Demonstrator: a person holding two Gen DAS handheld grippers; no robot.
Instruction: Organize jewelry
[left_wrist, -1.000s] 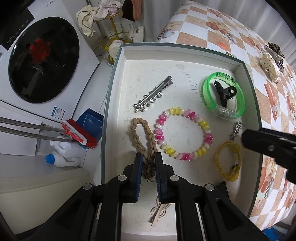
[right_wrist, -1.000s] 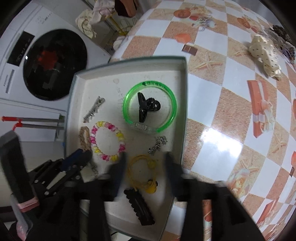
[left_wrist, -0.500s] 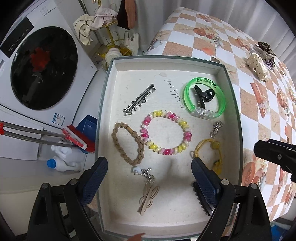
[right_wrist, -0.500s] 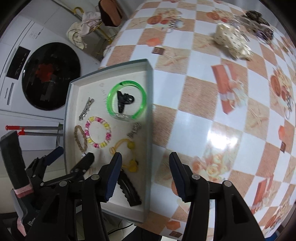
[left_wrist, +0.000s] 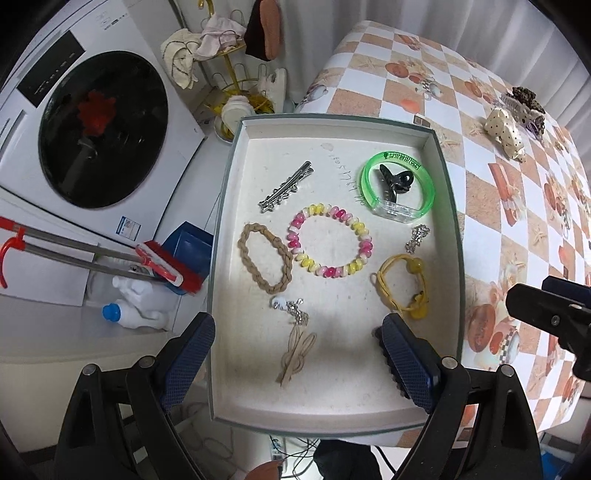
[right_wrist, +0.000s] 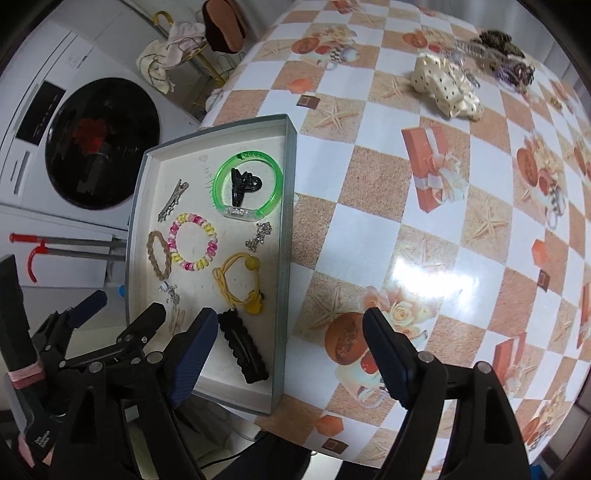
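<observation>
Left gripper (left_wrist: 297, 363) jaws now wide — braided band (left_wrist: 265, 259) released; lying in tray (left_wrist: 448, 206).

A table under a glossy checkered oilcloth (right_wrist: 424, 236) of orange and white squares (printed with starfish, roses and gift boxes) caught a bright patch of overhead light. Beside it stood a white front-loading washing machine (left_wrist: 85, 122) with a dark round door. A yellow wire rack (left_wrist: 236, 85) draped with cloths stood near it, a red-headed broom (left_wrist: 162, 269) leaned across, and a white bottle (left_wrist: 136, 308) lay below.
</observation>
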